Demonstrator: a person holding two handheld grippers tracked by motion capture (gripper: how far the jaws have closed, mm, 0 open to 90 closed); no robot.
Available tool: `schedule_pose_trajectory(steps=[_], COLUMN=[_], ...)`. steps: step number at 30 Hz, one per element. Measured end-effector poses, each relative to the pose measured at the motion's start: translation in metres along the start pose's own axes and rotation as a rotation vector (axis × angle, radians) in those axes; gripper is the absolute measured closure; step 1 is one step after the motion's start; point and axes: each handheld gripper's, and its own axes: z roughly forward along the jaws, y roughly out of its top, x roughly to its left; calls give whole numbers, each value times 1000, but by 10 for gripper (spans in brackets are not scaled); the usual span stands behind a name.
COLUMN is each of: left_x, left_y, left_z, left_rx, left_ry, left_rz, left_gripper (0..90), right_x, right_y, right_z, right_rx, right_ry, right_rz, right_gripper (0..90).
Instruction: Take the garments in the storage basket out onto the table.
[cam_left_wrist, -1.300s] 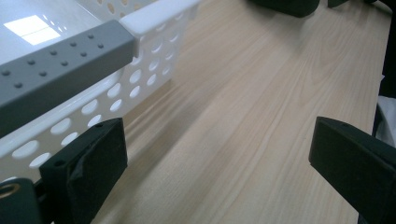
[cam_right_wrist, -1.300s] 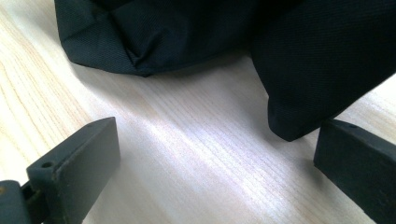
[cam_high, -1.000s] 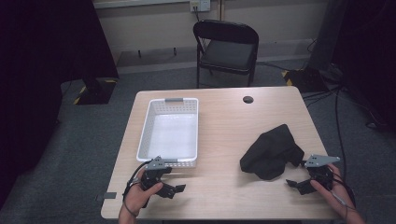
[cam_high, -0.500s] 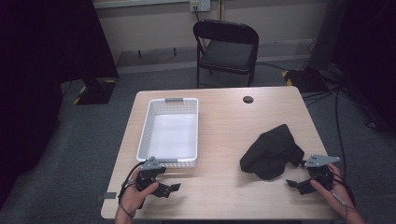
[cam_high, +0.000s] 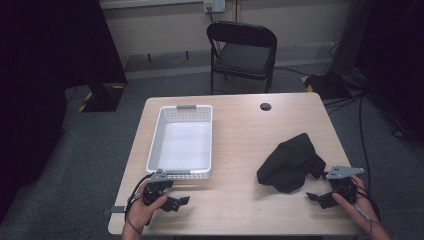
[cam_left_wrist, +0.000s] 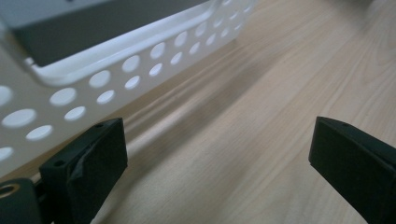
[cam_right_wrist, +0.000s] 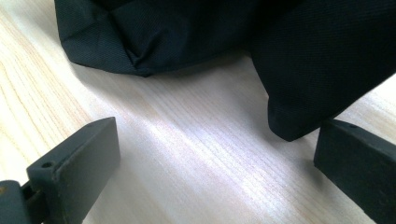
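A crumpled black cloth (cam_high: 291, 162) is seen lying on the right half of the wooden surface (cam_high: 240, 135), well apart from a white perforated basket (cam_high: 181, 142) that stands on the left half with nothing visible inside it. The right tool (cam_high: 315, 197) is held low at the near right edge of the surface, just beside the near side of the cloth, and its jaws are spread wide with nothing between them. In the right gripper view, a corner of the cloth (cam_right_wrist: 299, 70) is seen close in front of one jaw; whether it is touched cannot be told. The left tool (cam_high: 181, 201) is held at the near left edge, just in front of the basket's near wall, its jaws likewise parted wide and empty. In the left gripper view the basket's (cam_left_wrist: 116, 70) holed wall is seen running beside one jaw. A black folding chair (cam_high: 242, 52) is placed beyond the far edge of the surface.
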Motion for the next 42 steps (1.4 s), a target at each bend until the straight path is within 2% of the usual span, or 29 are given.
schedule_pose_trajectory(steps=[4, 13, 22, 26, 36, 42], left_x=[2, 6, 11, 12, 15, 16], left_y=[-2, -6, -11, -12, -16, -17], left_z=[-2, -3, -6, -5, -9, -9], left_rx=[-7, 16, 9, 12, 22, 27], left_ry=[10, 54, 89, 94, 133, 149], left_rz=[-13, -26, -43, -49, -53, -33], left_gripper=[38, 38, 38, 38, 39, 38], right_x=[0, 0, 0, 0, 0, 0], right_y=[0, 0, 0, 0, 0, 0], right_z=[0, 0, 0, 0, 0, 0], right_rx=[0, 0, 0, 1, 0, 0], right_ry=[0, 0, 0, 0, 0, 0], right_rz=[0, 0, -1, 1, 1, 0], right_gripper=[0, 0, 0, 0, 0, 0])
